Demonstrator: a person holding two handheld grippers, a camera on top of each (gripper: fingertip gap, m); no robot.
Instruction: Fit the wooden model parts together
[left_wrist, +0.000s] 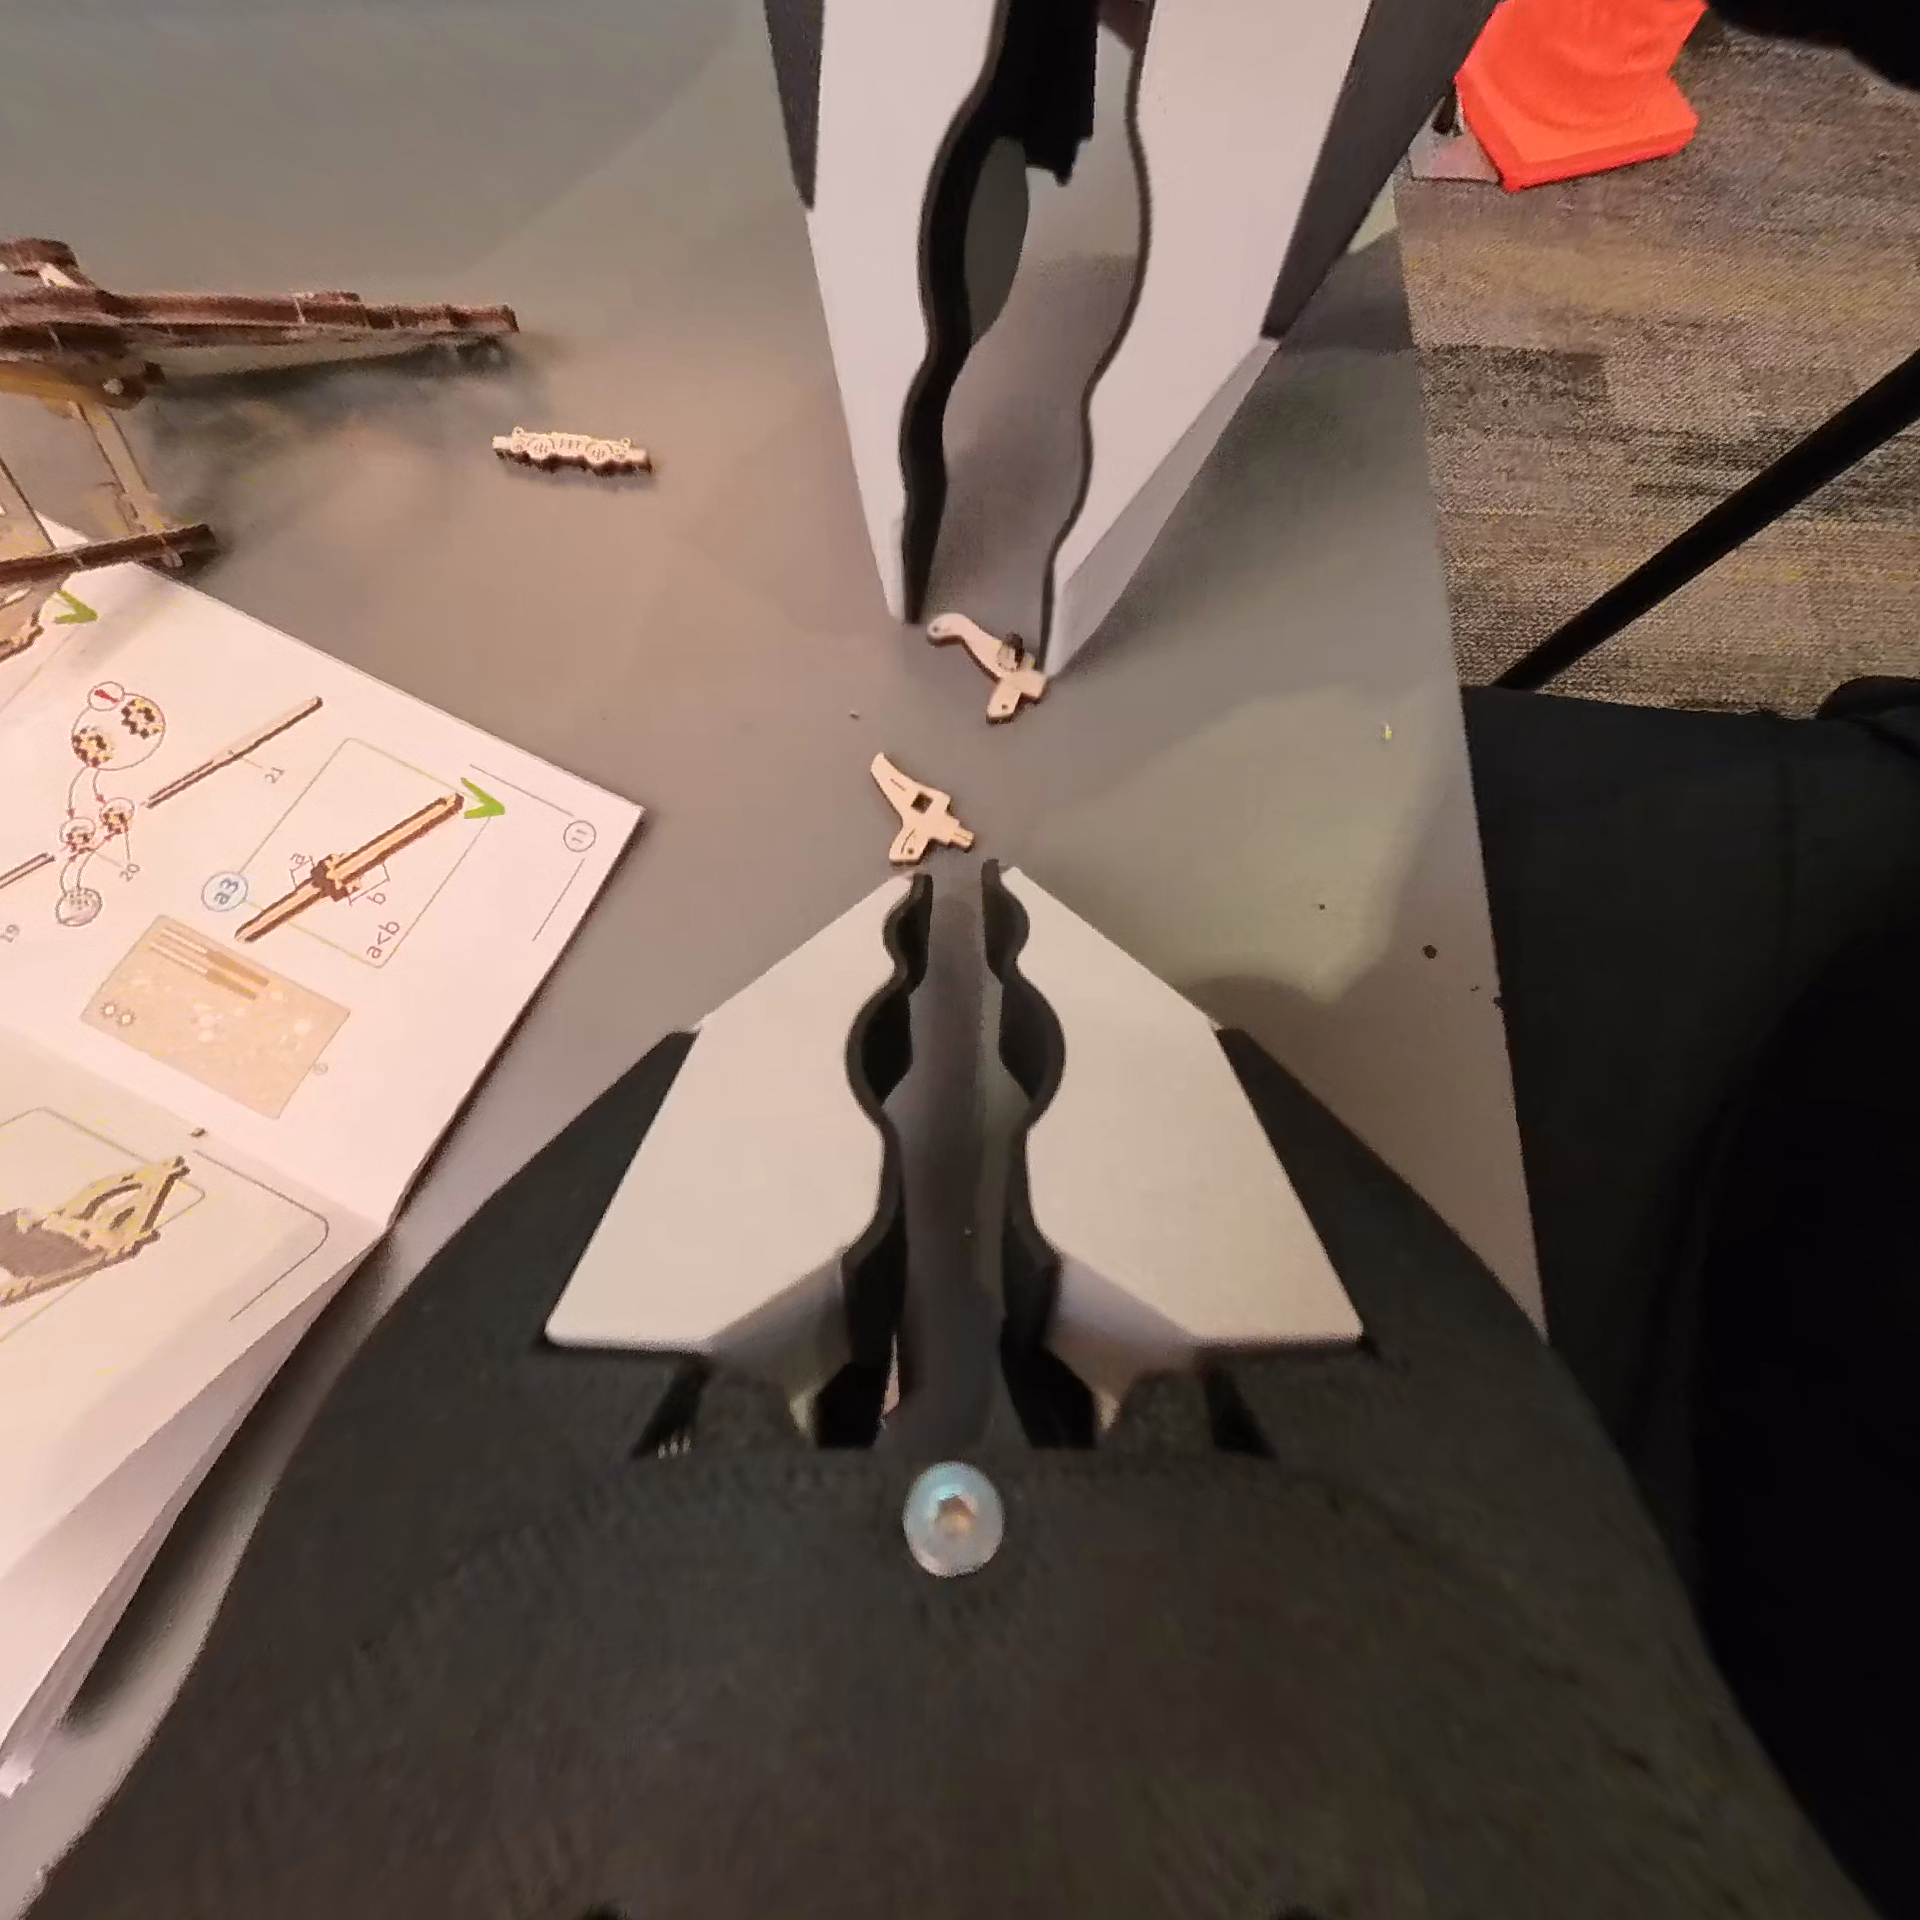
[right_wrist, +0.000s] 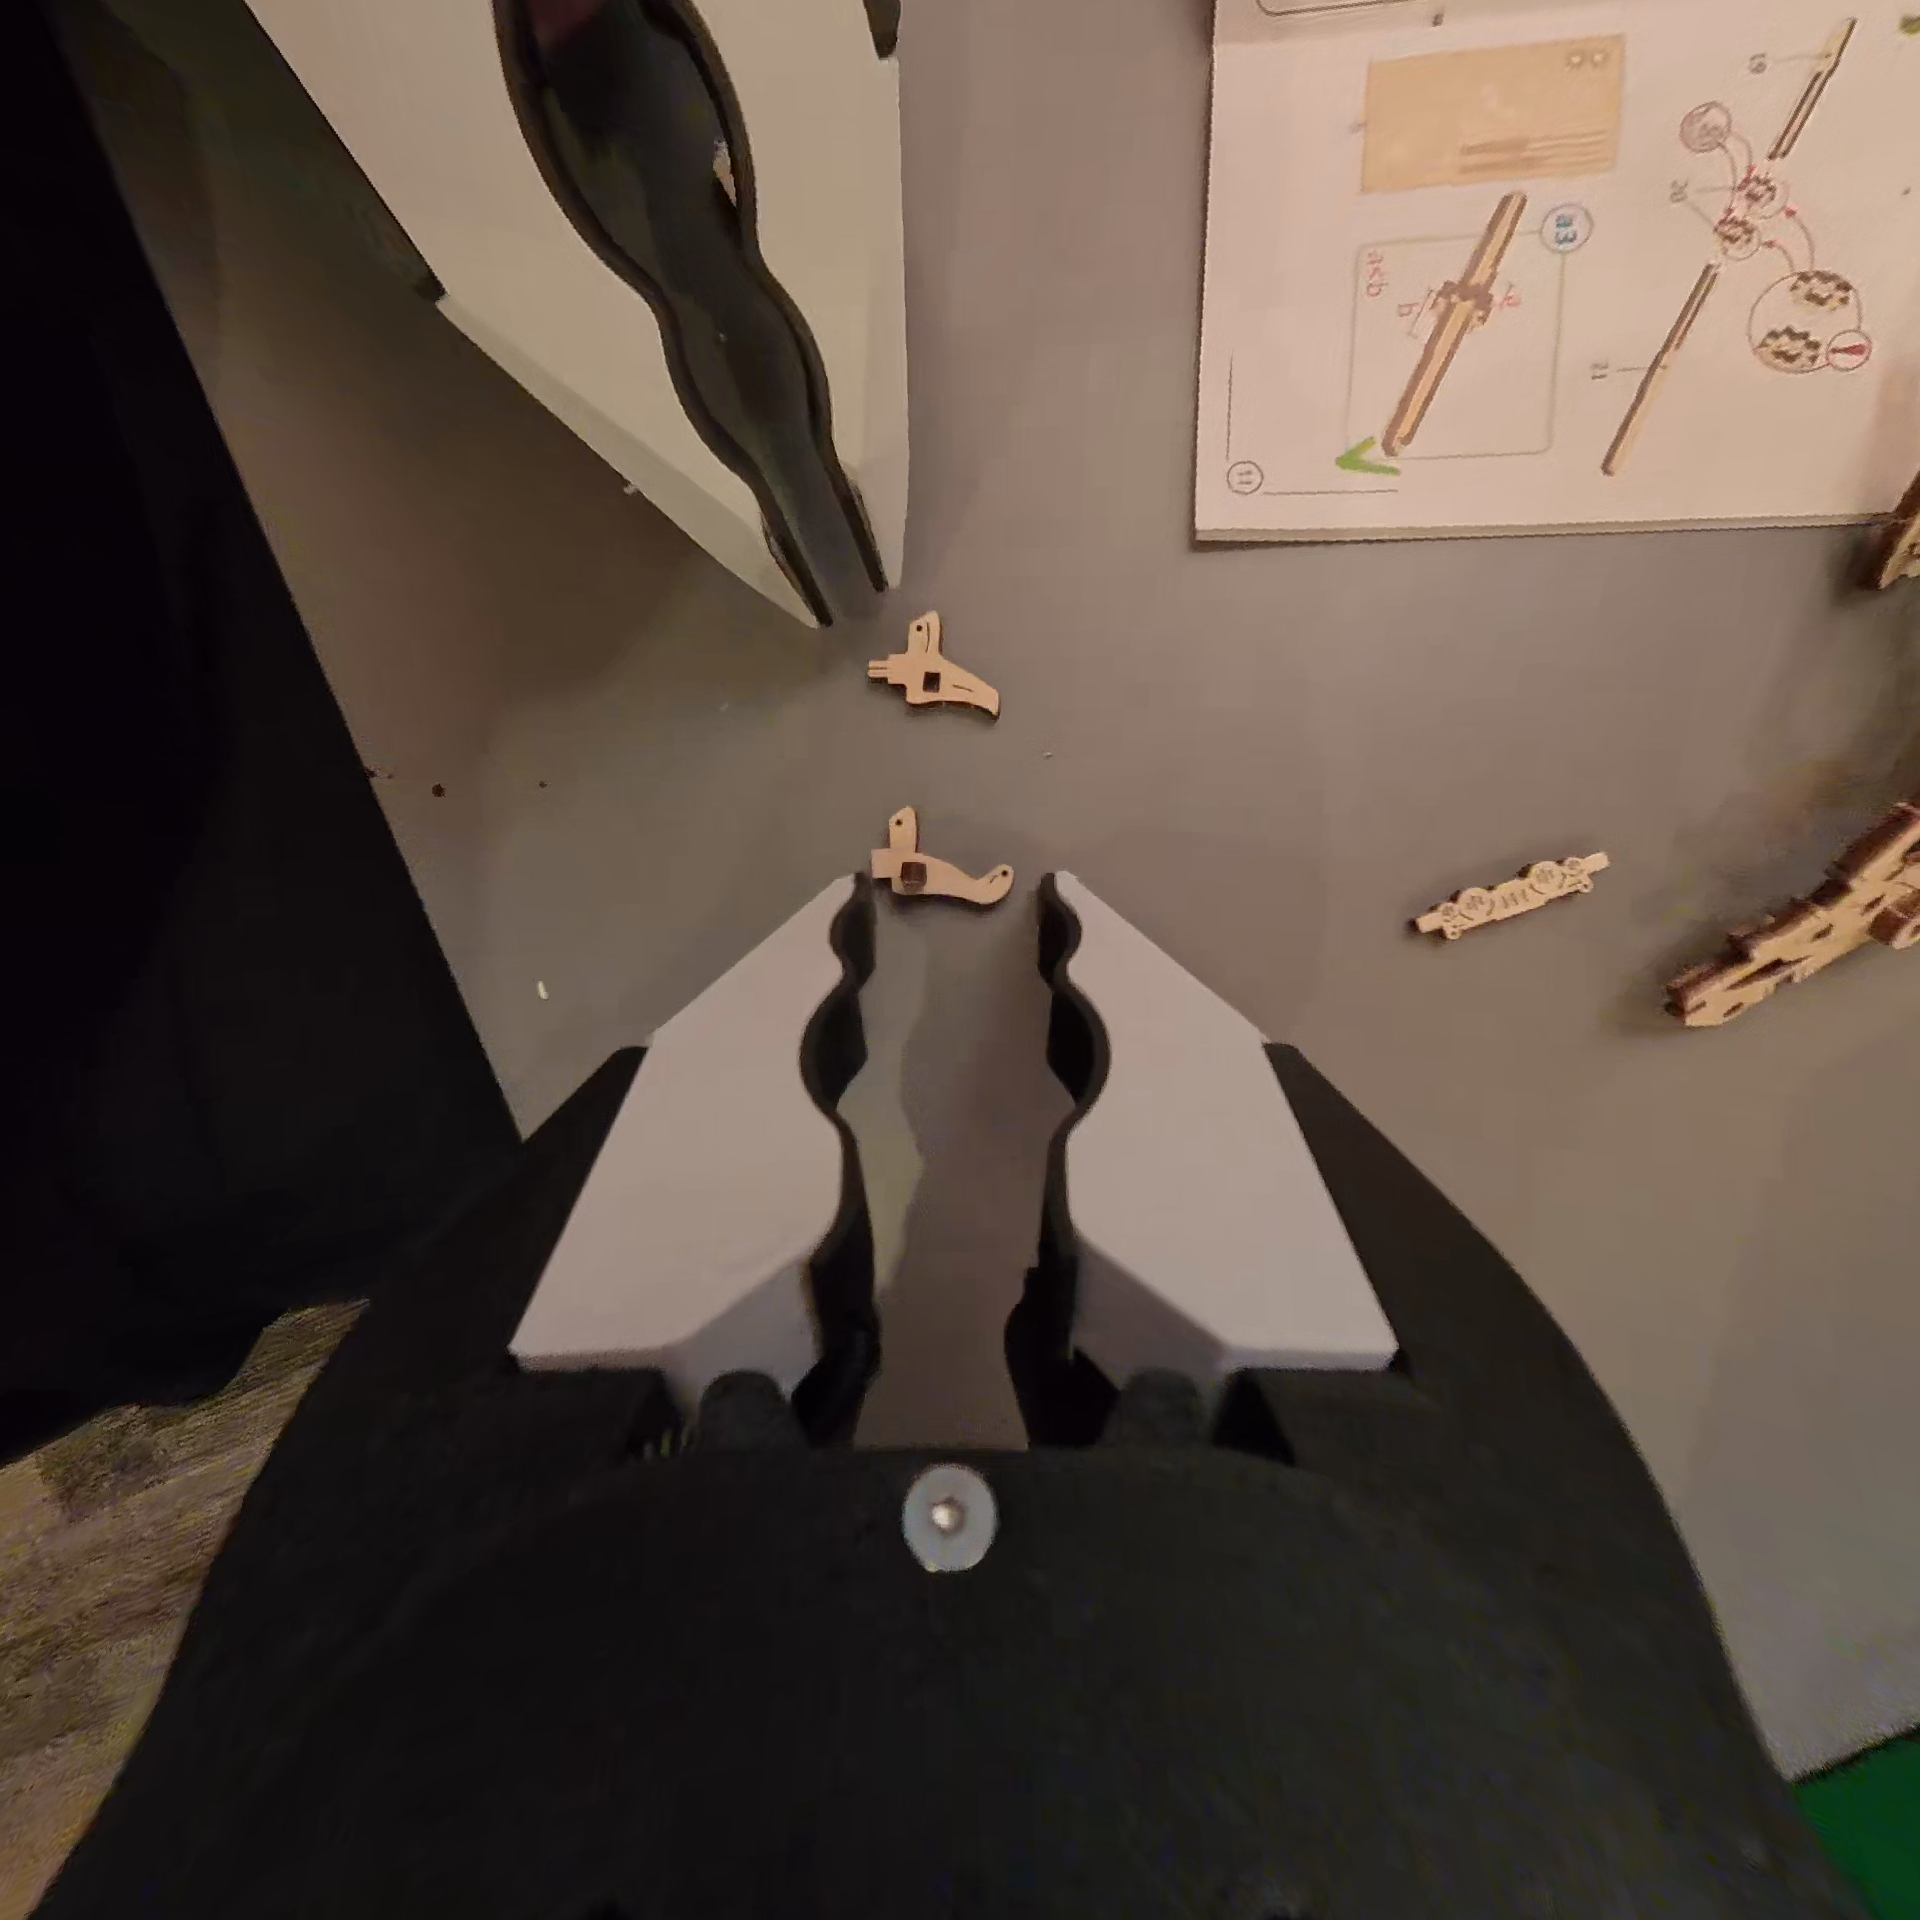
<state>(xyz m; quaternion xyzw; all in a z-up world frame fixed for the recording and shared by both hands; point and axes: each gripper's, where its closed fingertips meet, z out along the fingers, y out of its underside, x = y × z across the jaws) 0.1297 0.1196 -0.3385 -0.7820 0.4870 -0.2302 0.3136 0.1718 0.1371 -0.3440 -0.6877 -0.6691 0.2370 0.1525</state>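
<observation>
Two small wooden parts, one (left_wrist: 922, 810) just ahead of the empty, narrowly parted left gripper (left_wrist: 956, 883), the other (right_wrist: 940, 878) at the wider-open, empty right gripper (right_wrist: 951, 883), lie apart on bare grey table (left_wrist: 1195, 831) near its edge, printed instruction booklet (left_wrist: 312, 935) well aside.

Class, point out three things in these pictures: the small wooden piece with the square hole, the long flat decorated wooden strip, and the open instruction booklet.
Wooden piece with square hole (right_wrist: 932, 681), right wrist view, beside its hole.
Decorated wooden strip (left_wrist: 572, 449), left wrist view, its middle.
Instruction booklet (left_wrist: 312, 935), left wrist view, open page.
</observation>
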